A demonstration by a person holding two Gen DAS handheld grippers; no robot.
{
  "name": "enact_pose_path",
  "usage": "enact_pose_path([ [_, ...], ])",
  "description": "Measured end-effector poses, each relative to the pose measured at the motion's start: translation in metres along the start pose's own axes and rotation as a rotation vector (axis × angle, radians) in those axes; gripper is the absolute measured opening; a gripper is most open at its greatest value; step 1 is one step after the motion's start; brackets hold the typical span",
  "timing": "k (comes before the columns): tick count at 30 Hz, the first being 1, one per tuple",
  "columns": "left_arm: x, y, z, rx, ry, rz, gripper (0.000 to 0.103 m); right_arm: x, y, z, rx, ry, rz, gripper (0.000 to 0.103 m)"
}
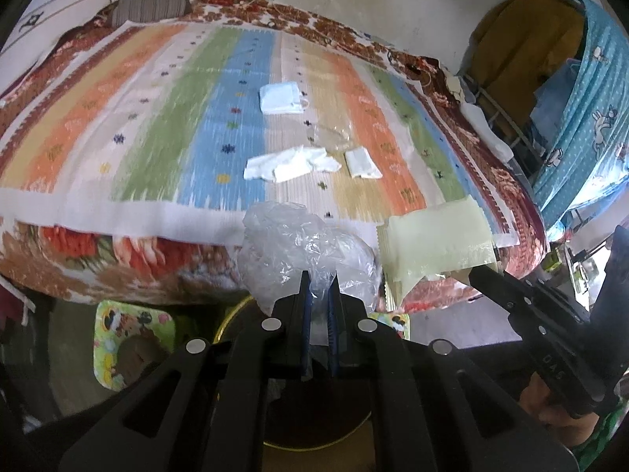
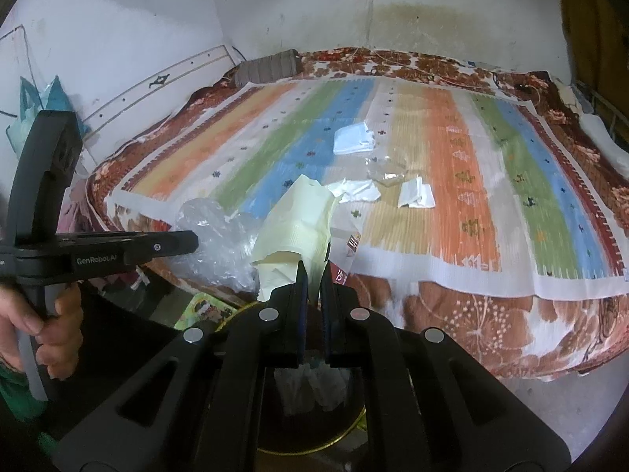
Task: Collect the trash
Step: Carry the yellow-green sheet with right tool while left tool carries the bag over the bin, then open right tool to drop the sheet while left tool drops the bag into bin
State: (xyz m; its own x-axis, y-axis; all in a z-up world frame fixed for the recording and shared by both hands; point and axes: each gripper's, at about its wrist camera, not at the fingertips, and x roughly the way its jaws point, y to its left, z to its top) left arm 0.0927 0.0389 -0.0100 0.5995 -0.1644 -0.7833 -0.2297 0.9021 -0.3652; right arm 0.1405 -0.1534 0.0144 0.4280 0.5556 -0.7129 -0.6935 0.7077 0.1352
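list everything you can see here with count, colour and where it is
clear plastic bag: 1, transparent, crumpled, held at the bed's near edge
pale yellow wrapper: 1, cream-yellow, held next to the plastic bag
white tissue: 1, white, crumpled, middle of the mat
folded white paper: 1, white, just right of the tissue
face mask: 1, pale blue-white, farther back on the mat
clear film scrap: 1, transparent, between mask and tissue
striped mat: 1, orange, green, blue, white, on the bed
pillow: 1, brown striped, head of the bed
bin: 1, dark with a gold rim, below both claws
left claw: shut on the clear plastic bag
right claw: shut on the pale yellow wrapper
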Motion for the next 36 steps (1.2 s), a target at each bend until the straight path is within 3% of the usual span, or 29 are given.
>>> enact_pose_path([
  [6, 0.005, 0.001, -0.017, -0.014, 0.045, -0.015, 0.006, 0.001, 0.005, -0.014, -0.003, 0.023, -0.020, 0.005],
  [13, 0.018, -0.003, -0.036, 0.007, 0.108, 0.038, 0.006, 0.003, 0.011, -0.026, -0.015, 0.056, -0.041, 0.005],
  [23, 0.031, -0.009, -0.054, 0.029, 0.176, 0.051, 0.006, 0.011, 0.023, -0.047, -0.036, 0.118, -0.061, 0.005],
  [30, 0.047, 0.005, -0.064, -0.070, 0.255, 0.076, 0.006, 0.025, 0.026, -0.057, -0.038, 0.178, -0.067, 0.005],
  [36, 0.053, 0.011, -0.064, -0.106, 0.273, 0.086, 0.010, 0.050, 0.017, -0.066, 0.022, 0.286, -0.086, 0.006],
])
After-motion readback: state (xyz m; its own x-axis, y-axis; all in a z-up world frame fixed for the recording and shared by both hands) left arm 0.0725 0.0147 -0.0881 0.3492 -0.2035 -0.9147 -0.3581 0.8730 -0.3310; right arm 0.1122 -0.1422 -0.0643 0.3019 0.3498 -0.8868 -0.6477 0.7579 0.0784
